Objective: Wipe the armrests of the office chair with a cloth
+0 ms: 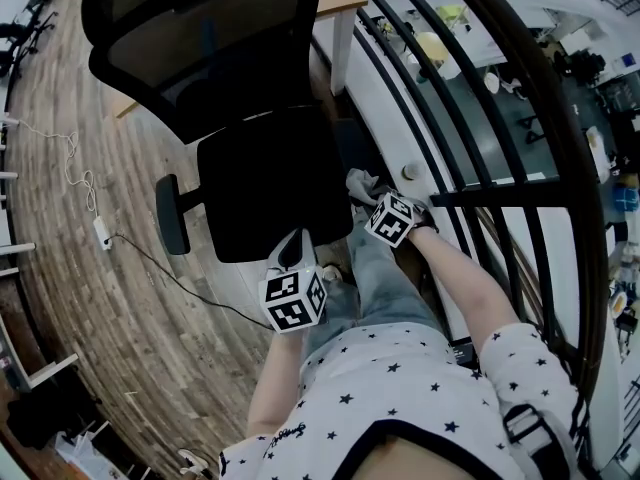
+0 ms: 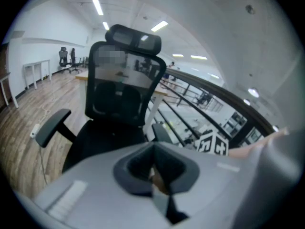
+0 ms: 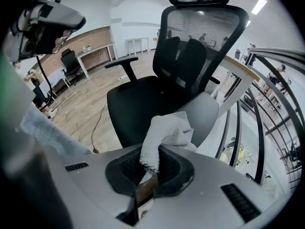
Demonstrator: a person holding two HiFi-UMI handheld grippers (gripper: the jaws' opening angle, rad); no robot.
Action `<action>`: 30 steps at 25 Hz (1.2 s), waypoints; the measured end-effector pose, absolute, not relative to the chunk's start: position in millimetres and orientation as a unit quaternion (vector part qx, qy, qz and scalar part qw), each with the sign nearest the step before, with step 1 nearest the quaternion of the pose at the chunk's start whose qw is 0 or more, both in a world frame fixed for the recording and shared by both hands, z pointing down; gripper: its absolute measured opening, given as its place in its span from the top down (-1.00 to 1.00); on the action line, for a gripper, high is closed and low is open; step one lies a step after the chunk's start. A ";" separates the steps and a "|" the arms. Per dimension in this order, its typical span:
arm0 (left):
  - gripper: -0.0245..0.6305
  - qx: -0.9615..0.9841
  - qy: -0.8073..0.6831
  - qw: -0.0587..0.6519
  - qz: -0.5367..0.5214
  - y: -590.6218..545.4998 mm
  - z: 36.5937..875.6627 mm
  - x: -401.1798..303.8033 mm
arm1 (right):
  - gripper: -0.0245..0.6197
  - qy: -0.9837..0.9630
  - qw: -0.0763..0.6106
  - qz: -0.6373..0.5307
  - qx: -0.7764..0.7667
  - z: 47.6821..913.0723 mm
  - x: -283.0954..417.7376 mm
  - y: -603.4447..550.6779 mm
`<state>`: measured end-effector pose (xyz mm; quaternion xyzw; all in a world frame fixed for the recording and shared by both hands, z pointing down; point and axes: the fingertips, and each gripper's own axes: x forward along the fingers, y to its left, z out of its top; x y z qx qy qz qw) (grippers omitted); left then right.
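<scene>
Head view has the black office chair (image 1: 260,178) facing the person, one armrest (image 1: 172,214) out at its left over the wood floor. The left gripper (image 1: 291,251) hovers at the seat's front edge, jaws closed together on nothing. Right of it, the right gripper (image 1: 372,196) pinches a white cloth (image 3: 164,136) close by the chair's other armrest (image 3: 206,112), beside the black railing (image 1: 470,194).

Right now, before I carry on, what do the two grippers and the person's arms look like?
The left gripper and right gripper are alike: light grey moulded shells with dark padded jaw linings and slotted vents, each carrying a white cube printed with black square markers. The person wears a white short-sleeved shirt dotted with dark stars, dark-trimmed at the neck.
</scene>
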<state>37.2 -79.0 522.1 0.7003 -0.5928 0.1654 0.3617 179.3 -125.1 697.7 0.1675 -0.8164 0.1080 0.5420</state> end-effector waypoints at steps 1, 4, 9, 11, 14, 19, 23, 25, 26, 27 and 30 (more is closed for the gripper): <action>0.92 0.700 -0.593 0.362 0.165 -77.8 521.8 36.4 | 0.84 -0.816 0.544 0.108 0.165 698.2 179.4 -121.5; 0.92 0.699 -0.594 0.364 0.164 -73.0 521.3 34.9 | 0.84 -0.813 0.548 0.108 0.164 700.5 181.0 -111.7; 0.92 0.695 -0.599 0.365 0.160 -66.3 519.9 29.8 | 0.84 -0.809 0.550 0.108 0.176 701.7 182.6 -110.7; 0.92 0.694 -0.603 0.361 0.158 -65.4 519.7 26.9 | 0.84 -0.810 0.547 0.105 0.183 700.2 183.0 -114.9; 0.92 0.692 -0.607 0.359 0.154 -60.5 518.3 19.6 | 0.84 -0.815 0.534 0.105 0.200 690.9 179.6 -115.4; 0.92 0.684 -0.622 0.355 0.140 -47.0 510.1 -5.7 | 0.84 -0.829 0.502 0.100 0.224 659.2 159.6 -108.4; 0.92 0.672 -0.638 0.351 0.131 -33.1 504.5 -32.0 | 0.84 -0.842 0.476 0.097 0.233 636.2 138.3 -96.4; 0.92 0.664 -0.647 0.352 0.126 -24.2 502.3 -45.9 | 0.84 -0.848 0.466 0.097 0.234 627.6 127.2 -87.4; 0.92 0.660 -0.652 0.352 0.124 -19.7 501.3 -53.0 | 0.84 -0.850 0.462 0.097 0.233 624.3 121.5 -82.6; 0.92 0.657 -0.656 0.351 0.122 -15.3 500.4 -60.2 | 0.84 -0.852 0.459 0.096 0.232 621.7 115.5 -78.2; 0.92 0.646 -0.670 0.348 0.116 -2.7 496.8 -81.7 | 0.84 -0.858 0.451 0.095 0.225 616.1 97.4 -66.8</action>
